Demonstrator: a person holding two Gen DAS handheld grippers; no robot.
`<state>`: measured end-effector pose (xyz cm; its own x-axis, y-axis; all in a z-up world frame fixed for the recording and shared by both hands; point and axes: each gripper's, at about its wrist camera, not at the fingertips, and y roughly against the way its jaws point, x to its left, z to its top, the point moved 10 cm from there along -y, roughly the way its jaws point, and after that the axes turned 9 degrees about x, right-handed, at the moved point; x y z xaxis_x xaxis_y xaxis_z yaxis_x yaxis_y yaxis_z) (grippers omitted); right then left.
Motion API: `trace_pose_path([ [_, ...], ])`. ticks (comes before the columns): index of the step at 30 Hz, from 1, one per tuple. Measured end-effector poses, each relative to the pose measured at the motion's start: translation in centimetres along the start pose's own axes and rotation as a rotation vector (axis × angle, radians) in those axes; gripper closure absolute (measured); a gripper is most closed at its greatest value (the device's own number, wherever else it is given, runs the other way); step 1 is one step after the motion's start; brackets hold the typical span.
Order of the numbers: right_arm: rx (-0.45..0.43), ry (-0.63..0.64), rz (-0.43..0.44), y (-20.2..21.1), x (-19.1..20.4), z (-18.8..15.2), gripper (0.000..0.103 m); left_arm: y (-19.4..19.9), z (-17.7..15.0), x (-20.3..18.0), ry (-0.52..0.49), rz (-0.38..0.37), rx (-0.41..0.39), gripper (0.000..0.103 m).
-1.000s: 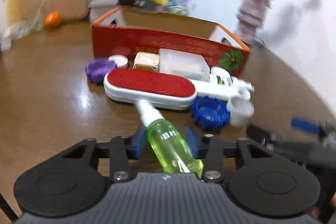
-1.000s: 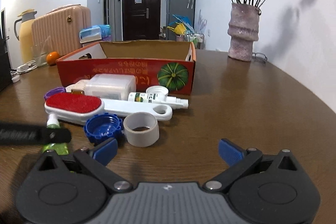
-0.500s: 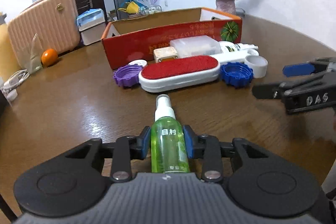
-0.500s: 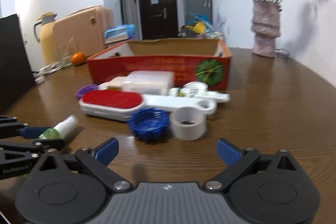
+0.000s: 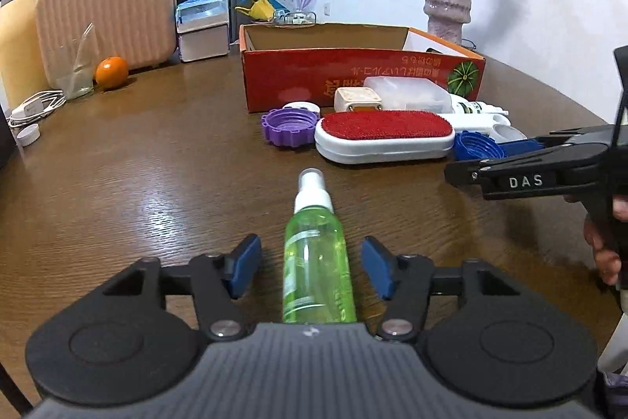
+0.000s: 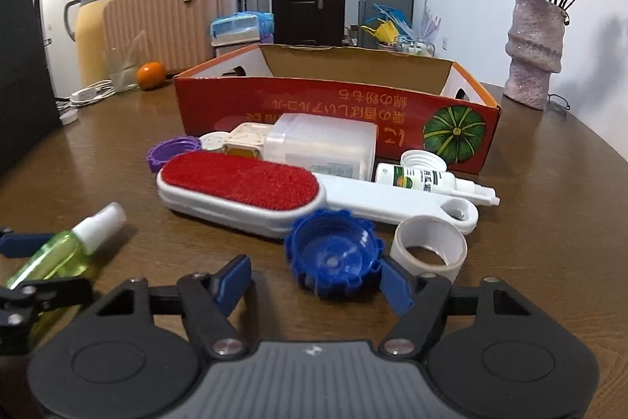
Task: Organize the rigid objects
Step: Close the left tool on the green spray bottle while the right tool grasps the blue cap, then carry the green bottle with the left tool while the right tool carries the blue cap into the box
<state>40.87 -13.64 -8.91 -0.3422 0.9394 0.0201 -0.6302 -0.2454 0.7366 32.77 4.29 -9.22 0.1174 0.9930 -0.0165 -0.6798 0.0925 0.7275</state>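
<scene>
A green spray bottle (image 5: 316,262) lies on the wooden table between the pads of my open left gripper (image 5: 312,268), apart from both; it also shows in the right wrist view (image 6: 66,250). My right gripper (image 6: 316,283) is open around a blue lid (image 6: 333,258). Beyond lie a red-and-white lint brush (image 6: 243,189), a tape roll (image 6: 429,246), a white bottle (image 6: 428,181), a clear plastic box (image 6: 322,144), a purple lid (image 5: 288,126) and a cream block (image 5: 357,99). A red cardboard box (image 6: 337,112) stands open behind them.
A vase of flowers (image 6: 535,50) stands at the back right. An orange (image 5: 112,71), a clear glass (image 5: 78,65), a white cable (image 5: 35,105), a yellow jug (image 5: 17,34) and a pink suitcase (image 5: 106,14) are at the back left.
My left gripper has opened and let go of the green bottle, which now lies on the table. My right gripper has moved forward and narrowed around the blue lid.
</scene>
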Motion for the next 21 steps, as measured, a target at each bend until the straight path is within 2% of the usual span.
trace_pose_path([
  [1,0.001,0.002,-0.007,-0.1,0.0,0.1,0.034,0.1,0.0,0.2,0.004,0.001,-0.003,0.053],
  [2,0.001,0.004,-0.011,-0.3,-0.1,0.2,0.034,0.1,0.0,0.4,0.006,0.008,-0.007,0.065],
  [3,0.003,0.004,-0.013,-0.4,-0.1,0.4,0.036,0.2,0.0,0.7,0.01,0.017,-0.012,0.071],
  [5,0.006,0.007,-0.025,-0.4,-0.2,0.6,0.05,0.3,0.1,1.0,0.03,-0.003,-0.011,0.071],
  [11,-0.01,0.018,-0.023,1.1,0.2,0.6,0.05,1.9,-0.2,1.3,0.068,0.025,-0.05,0.072],
  [14,-0.025,0.018,-0.021,2.5,0.5,0.0,0.05,4.0,0.2,1.0,0.07,0.081,-0.115,0.072],
  [16,-0.045,0.017,-0.029,3.9,0.5,-0.4,0.05,5.7,0.4,0.5,0.068,0.112,-0.165,0.072],
  [21,-0.105,-0.004,-0.067,8.5,-1.1,-2.0,0.05,9.1,0.2,-1.0,0.083,0.111,-0.224,0.072],
])
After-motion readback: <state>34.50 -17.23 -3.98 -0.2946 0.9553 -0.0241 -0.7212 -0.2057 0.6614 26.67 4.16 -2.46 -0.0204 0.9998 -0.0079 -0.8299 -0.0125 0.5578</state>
